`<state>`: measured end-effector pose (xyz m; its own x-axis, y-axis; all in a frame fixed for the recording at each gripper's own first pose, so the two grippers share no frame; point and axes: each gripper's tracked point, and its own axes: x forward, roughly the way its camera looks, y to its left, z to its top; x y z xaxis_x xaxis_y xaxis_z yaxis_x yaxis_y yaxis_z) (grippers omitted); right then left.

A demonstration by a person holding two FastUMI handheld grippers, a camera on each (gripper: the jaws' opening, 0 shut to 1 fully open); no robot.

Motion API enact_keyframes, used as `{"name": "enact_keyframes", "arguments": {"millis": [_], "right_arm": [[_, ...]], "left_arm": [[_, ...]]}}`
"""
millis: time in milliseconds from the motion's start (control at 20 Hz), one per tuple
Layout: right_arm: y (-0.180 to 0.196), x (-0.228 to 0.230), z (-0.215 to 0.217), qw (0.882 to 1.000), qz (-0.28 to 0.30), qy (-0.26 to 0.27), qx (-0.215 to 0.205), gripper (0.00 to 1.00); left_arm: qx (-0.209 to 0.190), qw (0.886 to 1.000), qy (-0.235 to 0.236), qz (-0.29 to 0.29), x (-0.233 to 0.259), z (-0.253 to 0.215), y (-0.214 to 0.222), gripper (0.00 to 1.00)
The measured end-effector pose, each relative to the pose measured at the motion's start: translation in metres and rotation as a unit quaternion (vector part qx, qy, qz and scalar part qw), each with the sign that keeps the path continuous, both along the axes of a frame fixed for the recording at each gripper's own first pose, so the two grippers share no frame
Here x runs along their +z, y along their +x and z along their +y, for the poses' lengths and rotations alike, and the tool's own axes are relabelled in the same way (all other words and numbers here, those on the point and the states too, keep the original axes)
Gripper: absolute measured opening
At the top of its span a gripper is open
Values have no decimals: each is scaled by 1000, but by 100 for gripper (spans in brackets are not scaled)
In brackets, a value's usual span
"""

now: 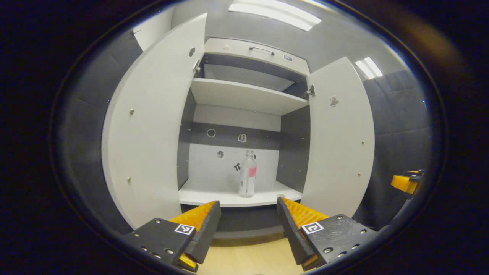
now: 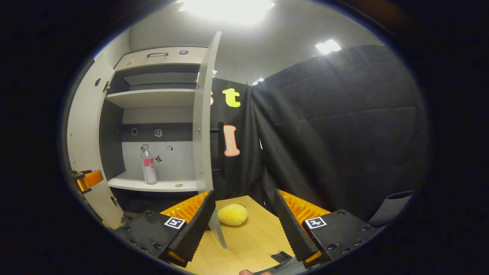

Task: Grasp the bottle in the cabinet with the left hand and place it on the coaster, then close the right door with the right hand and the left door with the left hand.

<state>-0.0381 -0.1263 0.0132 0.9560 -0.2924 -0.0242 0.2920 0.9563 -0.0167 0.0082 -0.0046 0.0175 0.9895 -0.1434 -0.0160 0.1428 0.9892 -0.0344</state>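
Bottle stands upright on the lower shelf of the cabinet, near that shelf's front edge and a little toward its right end; I see nothing else standing on that shelf, and the upper shelf carries nothing I can make out. Both doors are swung wide: the left door and the right door flank the opening, leaving a straight lane to the bottle. My left gripper hangs in front of the shelf edge with its jaws spread and nothing between them, the bottle well beyond the fingertips. From the right gripper view, my right gripper is also spread wide and empty, over the wooden tabletop. The right door's edge comes down just beside its left finger, and a yellow soft toy lies on the tabletop between the fingers, farther off. The left gripper's orange tip shows at that view's left rim, beside the left door.
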Motion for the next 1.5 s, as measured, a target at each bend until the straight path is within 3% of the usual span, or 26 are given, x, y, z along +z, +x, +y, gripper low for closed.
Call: {"name": "enact_keyframes", "arguments": {"millis": [50, 250, 300, 500, 550, 600, 800, 850, 1150, 1200, 1250, 1350, 1400, 1500], "right_arm": [[2, 3, -10, 1000, 1, -2, -9, 98], [19, 18, -52, 999, -10, -12, -44, 98], [25, 21, -61, 999, -12, -13, -50, 96], [55, 24, -82, 998, -25, -3, -57, 96], [63, 23, -86, 998, -27, -2, -59, 96], [71, 23, -90, 998, -26, -1, -59, 96], [98, 22, -102, 998, -29, -2, -56, 96], [105, 22, -106, 998, -29, -3, -58, 96], [125, 17, -127, 997, -23, 8, -74, 96], [128, 11, -127, 997, -19, 8, -77, 96], [131, 6, -130, 997, -16, 9, -80, 96], [138, 0, -135, 996, -8, 12, -85, 96], [140, -2, -137, 996, -3, 15, -87, 96], [140, -3, -140, 996, 1, 18, -89, 96]], "left_arm": [[-4, 1000, 4, -5, 4, -3, 8, 92], [-2, 999, 28, -15, 18, -13, 61, 92], [1, 999, 29, -15, 20, -14, 73, 86], [13, 1000, 20, -8, 23, -14, 121, 86], [16, 1000, 21, -6, 23, -12, 132, 92], [19, 1000, 21, -4, 23, -10, 143, 86], [27, 1000, 14, 6, 21, -6, 188, 86], [25, 1000, 11, 8, 18, -8, 197, 92], [8, 999, 11, 35, -5, -26, 249, 92], [4, 999, 10, 41, -10, -28, 257, 86], [1, 999, 10, 46, -15, -30, 264, 92], [-1, 998, 19, 54, -23, -34, 279, 92], [-1, 998, 25, 58, -27, -35, 284, 86], [-1, 998, 35, 61, -31, -38, 292, 86]]}}
